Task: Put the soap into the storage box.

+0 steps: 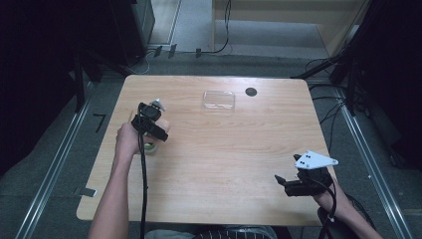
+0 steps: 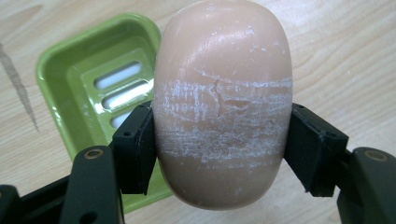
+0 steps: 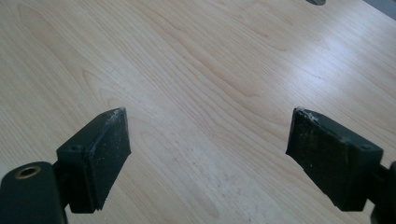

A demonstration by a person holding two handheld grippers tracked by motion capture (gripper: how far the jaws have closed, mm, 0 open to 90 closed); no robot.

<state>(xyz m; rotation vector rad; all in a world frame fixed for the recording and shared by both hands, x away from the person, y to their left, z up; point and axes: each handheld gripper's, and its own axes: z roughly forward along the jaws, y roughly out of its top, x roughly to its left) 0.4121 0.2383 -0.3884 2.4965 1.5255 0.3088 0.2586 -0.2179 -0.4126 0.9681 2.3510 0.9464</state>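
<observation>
Soap [image 2: 223, 102] sits pinched between the pads of our left gripper [image 2: 219, 149], a rounded peach-coloured bar held across its middle, where a band of pale scuffing crosses it. In the left gripper view it hangs clear of the wooden table [image 1: 224, 154], with the green soap dish [image 2: 93, 84] just beside and below it, its slotted floor bare. From the high view our left gripper [image 1: 153, 130] is over the left part of the table, and a sliver of the dish [image 1: 151, 148] peeps out under the hand. We judge the step in hand to be carrying the bar to the dish. Next we would need to bring the bar over the dish's hollow, line its long side up with the dish, lower it until it rests on the slots, and only then let the jaws part. Our right gripper [image 3: 208, 149] waits near the table's right front corner, jaws spread wide with nothing between them. A clear plastic lid [image 1: 218, 99] lies well apart at the far side.
</observation>
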